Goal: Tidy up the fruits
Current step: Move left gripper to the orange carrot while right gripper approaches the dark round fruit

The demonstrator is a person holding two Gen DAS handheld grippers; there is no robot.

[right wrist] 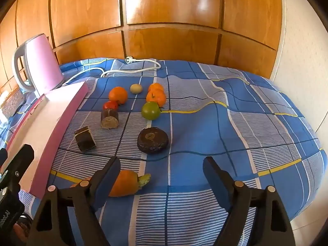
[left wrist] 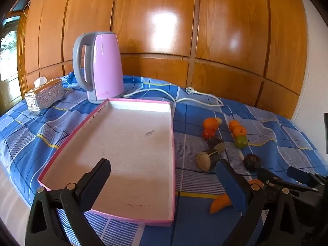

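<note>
Your left gripper (left wrist: 164, 176) hangs wide and empty over the bare pink tray (left wrist: 131, 143), and your right gripper (right wrist: 162, 170) gapes empty just past the carrot (right wrist: 123, 184). Nothing looks sorted yet: oranges (right wrist: 117, 94), green tomato (right wrist: 151, 110) and the rest lie right of the tray's wall, so lift clear of it.

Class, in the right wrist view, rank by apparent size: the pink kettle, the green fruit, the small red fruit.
1. pink kettle, largest though farthest.
2. green fruit.
3. small red fruit, partly hidden behind a brown piece, but plainly smallest.
</note>
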